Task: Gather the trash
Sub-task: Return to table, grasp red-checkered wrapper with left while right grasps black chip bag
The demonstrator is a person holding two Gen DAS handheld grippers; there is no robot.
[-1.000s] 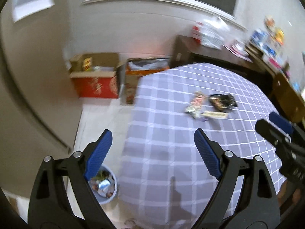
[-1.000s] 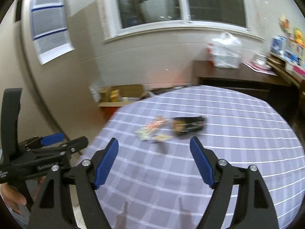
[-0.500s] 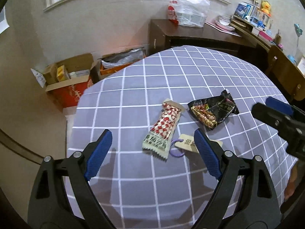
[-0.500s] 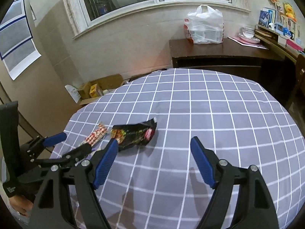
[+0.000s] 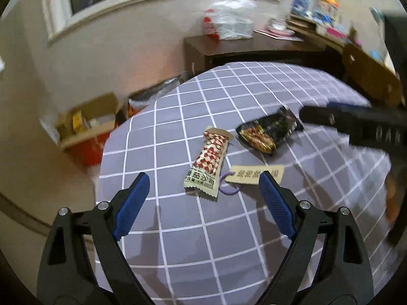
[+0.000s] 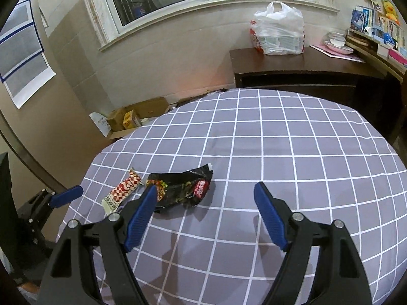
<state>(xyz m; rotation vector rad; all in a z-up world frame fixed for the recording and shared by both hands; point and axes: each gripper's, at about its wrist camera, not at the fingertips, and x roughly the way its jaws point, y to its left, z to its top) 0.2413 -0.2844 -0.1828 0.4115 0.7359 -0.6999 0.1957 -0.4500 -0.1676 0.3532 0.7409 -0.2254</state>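
The left tool hangs above the round worktop, which is covered in a grey-purple cloth with a white grid; its blue-padded jaws are spread wide and hold nothing. Just beyond its tips lie three pieces of trash. A long red-and-white checked snack wrapper with a pale printed end lies at about 12 o'clock from the left tool. Just beside it, toward 1 o'clock, is a flat beige paper tag with a purple loop at its left end, partly hidden behind the right-hand blue pad. Farther out, at about 1 o'clock, is a crumpled black foil snack bag with colourful print.

The right tool is also spread wide and empty. In its view the black foil snack bag lies at about 11 o'clock, touching or just behind the left pad, with the checked wrapper farther over at 10 o'clock.

Beyond the worktop, at 1 o'clock in the right view, a dark wooden side table carries a white plastic bag. Open cardboard boxes sit on the floor at 11 o'clock, below the window.
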